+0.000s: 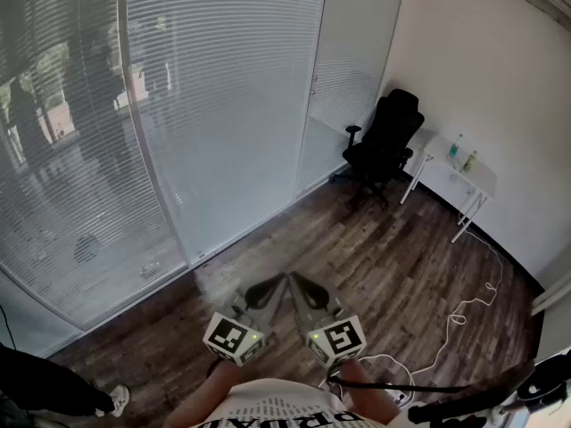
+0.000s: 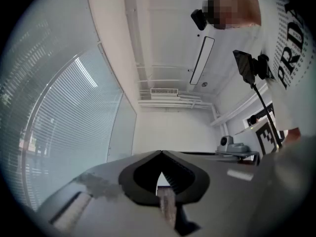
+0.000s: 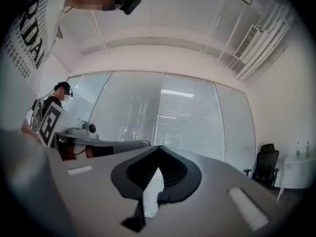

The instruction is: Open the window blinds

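Observation:
White slatted blinds (image 1: pixel 223 105) hang lowered over the glass wall ahead; dim outlines show through the left panel. In the head view both grippers are low at the middle, well short of the blinds and above the wooden floor. My left gripper (image 1: pixel 266 288) and right gripper (image 1: pixel 302 285) are side by side, tips leaning toward each other. The left gripper (image 2: pixel 161 152) has its jaws shut with nothing between them, and blinds (image 2: pixel 69 117) lie to its left. The right gripper (image 3: pixel 158 147) is shut and empty too, facing the blinds (image 3: pixel 187 117).
A black office chair (image 1: pixel 385 145) stands at the far right by the wall. Beside it is a small white table (image 1: pixel 459 178) with bottles. A white cable (image 1: pixel 464 310) trails over the floor. A black stand (image 1: pixel 464 407) sits at the lower right, and a person's shoe (image 1: pixel 114 400) at the lower left.

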### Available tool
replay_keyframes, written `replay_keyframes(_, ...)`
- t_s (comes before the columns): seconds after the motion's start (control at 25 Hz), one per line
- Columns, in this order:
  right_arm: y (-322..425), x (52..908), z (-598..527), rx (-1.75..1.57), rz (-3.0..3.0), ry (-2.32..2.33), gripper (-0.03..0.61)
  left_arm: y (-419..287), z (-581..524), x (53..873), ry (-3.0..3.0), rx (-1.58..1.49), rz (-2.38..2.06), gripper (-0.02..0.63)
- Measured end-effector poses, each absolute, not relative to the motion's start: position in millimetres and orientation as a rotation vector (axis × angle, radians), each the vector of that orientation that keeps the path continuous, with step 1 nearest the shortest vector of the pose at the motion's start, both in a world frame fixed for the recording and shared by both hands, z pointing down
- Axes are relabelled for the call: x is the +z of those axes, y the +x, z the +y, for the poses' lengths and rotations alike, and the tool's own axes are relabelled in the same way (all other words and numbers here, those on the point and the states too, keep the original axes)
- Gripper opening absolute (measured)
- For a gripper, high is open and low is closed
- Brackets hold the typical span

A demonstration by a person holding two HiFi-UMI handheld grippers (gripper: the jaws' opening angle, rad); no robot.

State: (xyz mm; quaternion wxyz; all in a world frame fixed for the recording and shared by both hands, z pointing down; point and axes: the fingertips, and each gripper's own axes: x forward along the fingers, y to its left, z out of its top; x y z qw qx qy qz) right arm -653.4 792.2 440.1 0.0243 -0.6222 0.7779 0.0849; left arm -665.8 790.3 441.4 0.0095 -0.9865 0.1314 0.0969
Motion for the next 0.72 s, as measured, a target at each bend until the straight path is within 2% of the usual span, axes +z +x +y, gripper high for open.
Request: replay_keyframes(0.72, -668, 443, 783, 0.282, 2.375, -1.95, 0.008, -680, 780, 445, -3.092, 0.312, 0.385, -0.009)
